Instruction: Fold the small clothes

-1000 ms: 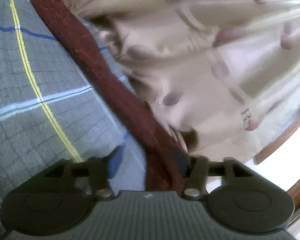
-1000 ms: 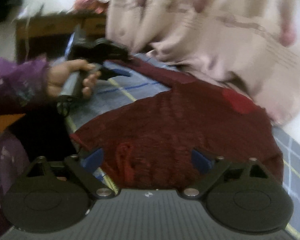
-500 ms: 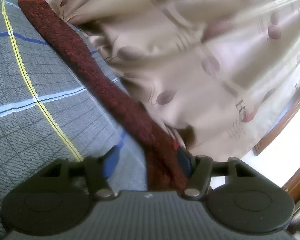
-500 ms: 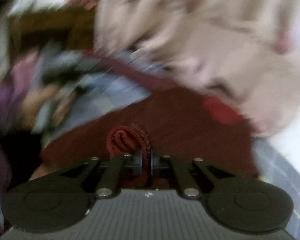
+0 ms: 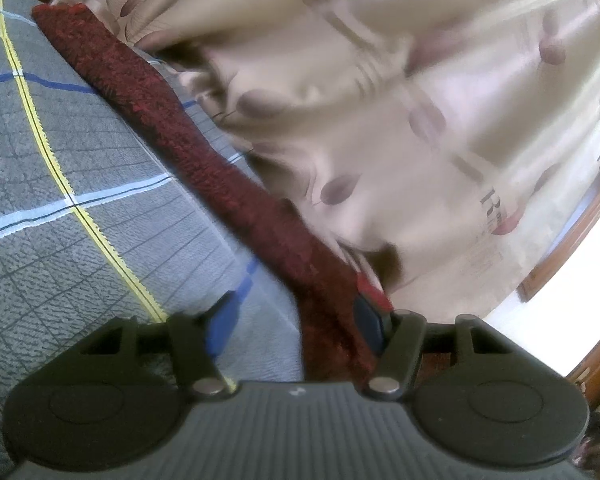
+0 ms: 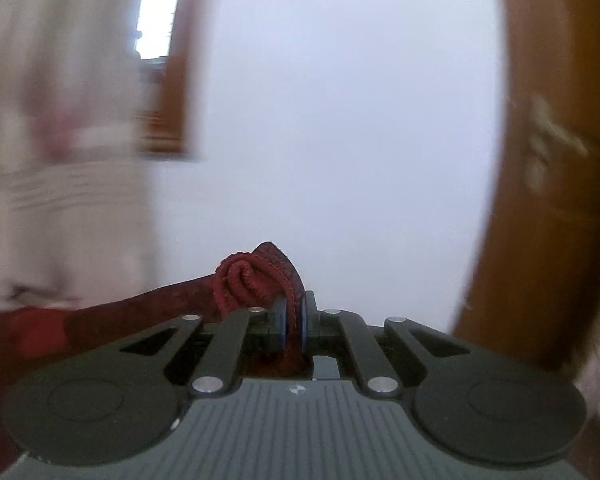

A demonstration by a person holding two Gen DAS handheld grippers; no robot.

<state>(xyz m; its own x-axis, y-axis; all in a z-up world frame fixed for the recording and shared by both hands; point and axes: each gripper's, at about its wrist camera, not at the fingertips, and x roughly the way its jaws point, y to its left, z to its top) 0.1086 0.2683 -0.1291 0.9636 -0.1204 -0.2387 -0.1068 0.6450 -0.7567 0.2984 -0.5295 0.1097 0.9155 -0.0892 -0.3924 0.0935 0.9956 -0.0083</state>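
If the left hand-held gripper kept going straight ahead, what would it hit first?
Probably the dark red knitted garment, already lying between the left hand-held gripper's open fingers; past it, the beige curtain. Depth is unclear.

Only the letters "R" show, printed on the curtain [image 5: 440, 128].

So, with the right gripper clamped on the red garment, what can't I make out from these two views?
- Left wrist view: the garment runs under the housing of the left gripper, so whether the right pad presses it is unclear.
- Left wrist view: the curtain covers the garment's far side.
- Right wrist view: only a bunched fold shows at the right gripper; the rest is cut off at the left edge.
- Right wrist view: the background is motion-blurred; the bed is out of frame.
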